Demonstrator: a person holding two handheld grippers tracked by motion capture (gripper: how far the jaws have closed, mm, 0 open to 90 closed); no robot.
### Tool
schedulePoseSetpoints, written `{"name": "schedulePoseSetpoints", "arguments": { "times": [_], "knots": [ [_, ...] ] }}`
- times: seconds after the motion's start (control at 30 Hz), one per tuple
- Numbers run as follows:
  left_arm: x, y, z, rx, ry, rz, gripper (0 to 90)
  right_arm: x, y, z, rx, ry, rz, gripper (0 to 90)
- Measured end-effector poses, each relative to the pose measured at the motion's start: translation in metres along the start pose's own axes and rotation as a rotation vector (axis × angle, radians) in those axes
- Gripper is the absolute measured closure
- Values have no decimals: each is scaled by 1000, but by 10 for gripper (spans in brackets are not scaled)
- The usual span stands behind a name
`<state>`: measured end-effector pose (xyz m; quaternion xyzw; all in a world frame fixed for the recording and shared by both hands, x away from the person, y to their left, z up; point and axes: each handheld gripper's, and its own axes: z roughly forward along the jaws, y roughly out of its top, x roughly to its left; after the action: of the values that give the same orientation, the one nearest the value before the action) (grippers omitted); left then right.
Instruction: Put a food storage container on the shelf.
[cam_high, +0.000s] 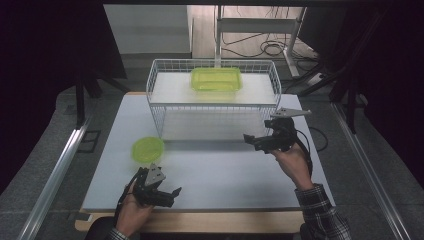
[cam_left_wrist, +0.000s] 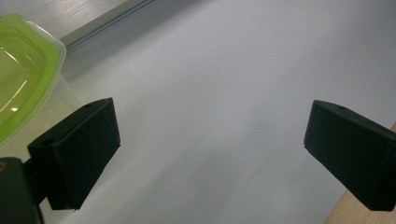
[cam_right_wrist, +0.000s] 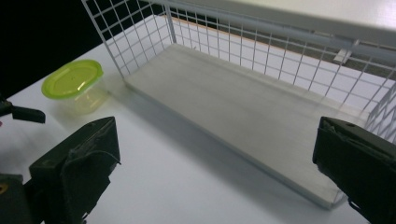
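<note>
1. Round green-lidded container (cam_high: 148, 149) sits on the white table (cam_high: 225, 175), near-left of the wire rack (cam_high: 214, 100), just far of the left claw (cam_high: 167, 194). Untouched as things lie.
2. Rectangular green container (cam_high: 216, 79) rests on top of the rack, at its far middle. That one looks already placed.
3. Left claw: jaws wide, nothing between them; in the left gripper view the round container (cam_left_wrist: 23, 79) lies just off its left jaw, apart from it.
4. Right claw (cam_high: 260, 142): jaws wide and empty, hovering by the rack's near-right corner, pointing at the lower shelf (cam_right_wrist: 243, 116).
5. Judgement: roughly halfway. One container stowed; the round one has yet to be gripped, lifted and set on or in the rack.
</note>
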<state>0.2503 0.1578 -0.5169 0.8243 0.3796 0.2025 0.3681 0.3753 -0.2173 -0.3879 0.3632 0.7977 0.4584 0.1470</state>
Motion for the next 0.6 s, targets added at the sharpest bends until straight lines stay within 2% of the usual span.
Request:
{"name": "schedulePoseSetpoints", "arguments": {
  "times": [0.47, 0.6],
  "knots": [
    [0, -1, 1, 3, 6, 2, 34, 9, -40, -2, 2, -68, -48, 0],
    [0, -1, 1, 3, 8, 5, 34, 11, -48, -2, 16, -74, -61, 0]
  ]
}}
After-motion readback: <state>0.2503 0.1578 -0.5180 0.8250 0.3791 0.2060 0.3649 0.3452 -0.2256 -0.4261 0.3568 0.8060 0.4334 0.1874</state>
